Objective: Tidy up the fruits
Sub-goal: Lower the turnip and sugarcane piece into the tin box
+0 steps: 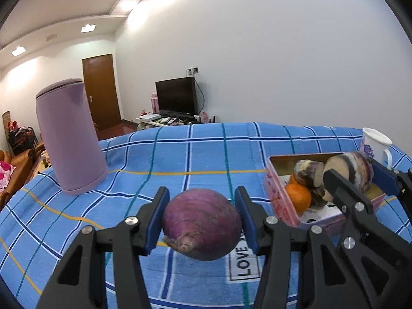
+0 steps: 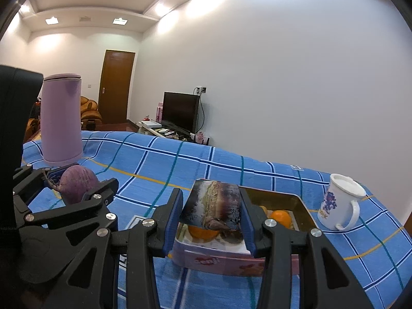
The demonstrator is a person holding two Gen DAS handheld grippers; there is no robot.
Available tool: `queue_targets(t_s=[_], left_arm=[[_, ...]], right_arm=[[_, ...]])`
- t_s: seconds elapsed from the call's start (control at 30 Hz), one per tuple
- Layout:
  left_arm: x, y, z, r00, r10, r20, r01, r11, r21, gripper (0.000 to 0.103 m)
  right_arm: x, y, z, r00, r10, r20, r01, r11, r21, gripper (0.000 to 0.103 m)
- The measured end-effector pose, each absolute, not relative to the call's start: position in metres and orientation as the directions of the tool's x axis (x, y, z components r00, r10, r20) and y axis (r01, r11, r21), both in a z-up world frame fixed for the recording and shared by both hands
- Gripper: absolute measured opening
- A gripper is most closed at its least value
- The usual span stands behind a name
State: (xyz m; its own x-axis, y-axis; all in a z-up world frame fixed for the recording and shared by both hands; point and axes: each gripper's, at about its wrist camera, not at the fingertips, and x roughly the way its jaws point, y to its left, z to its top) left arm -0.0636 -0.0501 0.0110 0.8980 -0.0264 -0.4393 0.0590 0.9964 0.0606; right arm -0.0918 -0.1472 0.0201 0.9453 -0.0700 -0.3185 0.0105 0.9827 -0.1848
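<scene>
L wrist: left gripper (image 1: 202,217) clamped on purple onion (image 1: 202,225) above blue cloth (image 1: 180,154), tin (image 1: 276,195) w/ oranges (image 1: 298,197) to its right

R wrist: right gripper (image 2: 211,221) grips streaked chunk (image 2: 213,207) over tin, mug (image 2: 337,203) beside

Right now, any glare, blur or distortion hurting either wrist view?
Left wrist: ceiling lights blow out the upper wall, fisheye bends the purple container, and the onion stays sharp. Right wrist: same ceiling glare, dark vignette at the corners, the mug is clear.
</scene>
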Motion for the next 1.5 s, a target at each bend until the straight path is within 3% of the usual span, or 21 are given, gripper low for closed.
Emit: queue_targets(t_s=[1.5], left_arm=[[-0.073, -0.151, 0.012, 0.862, -0.188, -0.471, 0.246, 0.967, 0.065, 0.055]], right_arm=[[-0.109, -0.238, 0.027, 0.923, -0.241, -0.301, 0.188, 0.963, -0.194, 0.045]])
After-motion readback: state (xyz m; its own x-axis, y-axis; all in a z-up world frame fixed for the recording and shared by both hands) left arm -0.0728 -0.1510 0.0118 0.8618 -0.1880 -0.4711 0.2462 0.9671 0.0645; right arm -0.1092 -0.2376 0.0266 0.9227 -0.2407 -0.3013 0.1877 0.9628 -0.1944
